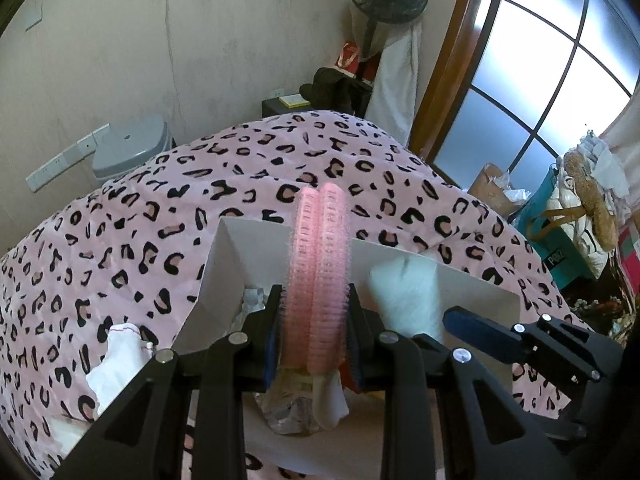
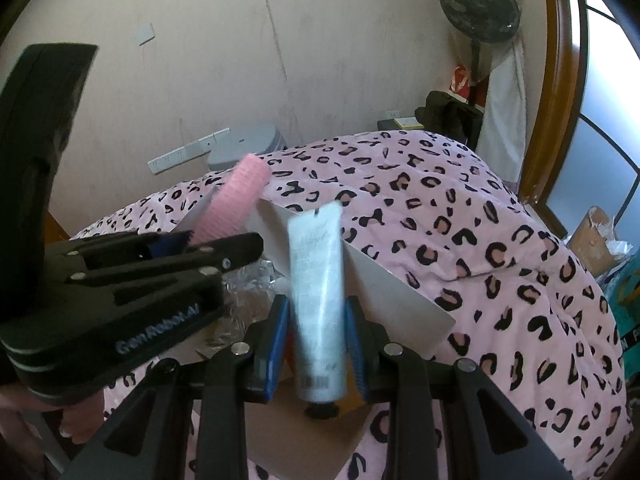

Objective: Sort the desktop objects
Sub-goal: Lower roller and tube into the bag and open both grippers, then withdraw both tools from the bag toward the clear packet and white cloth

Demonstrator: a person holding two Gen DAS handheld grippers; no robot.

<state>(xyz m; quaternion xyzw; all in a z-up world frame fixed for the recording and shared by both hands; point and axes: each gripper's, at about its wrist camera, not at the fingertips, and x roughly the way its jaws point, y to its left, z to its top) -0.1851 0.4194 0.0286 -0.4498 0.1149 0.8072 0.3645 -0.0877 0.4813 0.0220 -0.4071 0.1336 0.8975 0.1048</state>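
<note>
Left gripper (image 1: pixel 314 346) pinches two pink bristly hair rollers (image 1: pixel 318 272) low down: light, springy, grippy. Right gripper (image 2: pixel 318 346) clamps the soft, slick silver squeeze tube (image 2: pixel 318 300) near its cap; likely slippery.

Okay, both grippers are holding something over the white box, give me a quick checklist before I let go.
1. Left gripper clamped on pink hair rollers: ok.
2. Right gripper clamped on white tube: ok.
3. Both items above the white box: ok.
4. Grippers apart from each other: ok, but close.
5. Room left in box: cannot tell; clear plastic wrap already inside.
6. Tube cap closed: cannot tell.
</note>
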